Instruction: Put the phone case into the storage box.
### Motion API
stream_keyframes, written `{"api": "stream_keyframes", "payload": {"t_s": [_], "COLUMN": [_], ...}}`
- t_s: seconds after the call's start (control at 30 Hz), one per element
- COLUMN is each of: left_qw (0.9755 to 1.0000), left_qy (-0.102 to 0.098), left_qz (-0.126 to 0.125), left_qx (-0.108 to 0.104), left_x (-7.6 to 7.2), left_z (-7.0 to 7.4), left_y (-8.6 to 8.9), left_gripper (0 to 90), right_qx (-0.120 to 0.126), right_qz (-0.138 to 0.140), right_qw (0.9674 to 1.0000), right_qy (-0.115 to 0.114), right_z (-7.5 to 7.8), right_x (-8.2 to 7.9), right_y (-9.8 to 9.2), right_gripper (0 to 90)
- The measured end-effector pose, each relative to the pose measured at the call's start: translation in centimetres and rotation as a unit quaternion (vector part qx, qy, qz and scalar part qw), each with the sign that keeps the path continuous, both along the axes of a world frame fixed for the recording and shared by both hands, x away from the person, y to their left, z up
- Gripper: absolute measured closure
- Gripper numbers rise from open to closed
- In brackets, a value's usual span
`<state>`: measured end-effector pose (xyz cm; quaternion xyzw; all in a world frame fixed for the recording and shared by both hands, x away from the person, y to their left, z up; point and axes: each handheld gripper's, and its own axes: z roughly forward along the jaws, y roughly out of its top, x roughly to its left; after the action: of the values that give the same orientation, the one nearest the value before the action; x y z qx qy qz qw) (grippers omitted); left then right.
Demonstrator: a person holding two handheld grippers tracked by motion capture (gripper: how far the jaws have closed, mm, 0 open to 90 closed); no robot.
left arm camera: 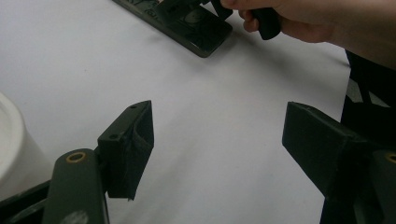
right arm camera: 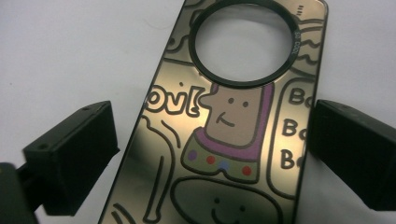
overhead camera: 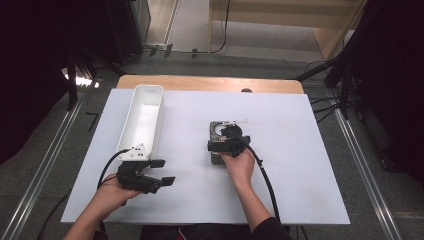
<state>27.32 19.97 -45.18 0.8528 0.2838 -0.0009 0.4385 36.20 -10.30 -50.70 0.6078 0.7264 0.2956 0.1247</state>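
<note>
Fingers (right arm camera: 70,154) of the right gripper (right arm camera: 210,149) are standing wide apart, one on each long side of a flat, glossy, bronze-coloured rectangular plate (right arm camera: 224,140) printed with cartoon figures and pierced by a round black-rimmed hole near one end. Neither finger is touching it yet, as far as the right gripper view is showing. In the high view this plate (overhead camera: 216,156) is lying flat on the white tabletop (overhead camera: 300,165), right of centre, with the right gripper (overhead camera: 226,141) hovering directly over it and the right hand (overhead camera: 239,166) behind.

To my eye the step in hand is the pickup of that thin plate across its narrow width. Doing it well is calling for lowering until the fingertips are brushing the tabletop, keeping them square to the long edges, and closing slowly so the slick edges are not skidding out or tipping the plate.

Off to the left, the left gripper (overhead camera: 150,177) is waiting with its fingers (left arm camera: 133,144) spread wide and holding nothing, just in front of a long white plastic bin (overhead camera: 142,117), probably where the plate is going.
</note>
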Motion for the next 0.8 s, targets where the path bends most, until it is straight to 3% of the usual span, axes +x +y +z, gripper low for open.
{"api": "stream_keyframes", "payload": {"t_s": [0.63,0.8], "left_qw": [1.0,1.0], "left_qy": [0.001,0.001], "left_qz": [-0.001,-0.002], "left_qx": [0.0,0.001], "left_x": [0.02,0.02], "left_z": [0.0,0.0], "left_y": [-0.05,-0.06], "left_gripper": [25.1,25.1], "right_qx": [-0.013,-0.028], "right_qz": [-0.005,-0.004], "right_qw": [0.9999,0.9996], "right_qy": [0.001,-0.004], "right_z": [0.04,-0.1], "right_x": [-0.09,-0.16], "right_y": [0.3,0.63], "right_gripper": [4.3,3.7]}}
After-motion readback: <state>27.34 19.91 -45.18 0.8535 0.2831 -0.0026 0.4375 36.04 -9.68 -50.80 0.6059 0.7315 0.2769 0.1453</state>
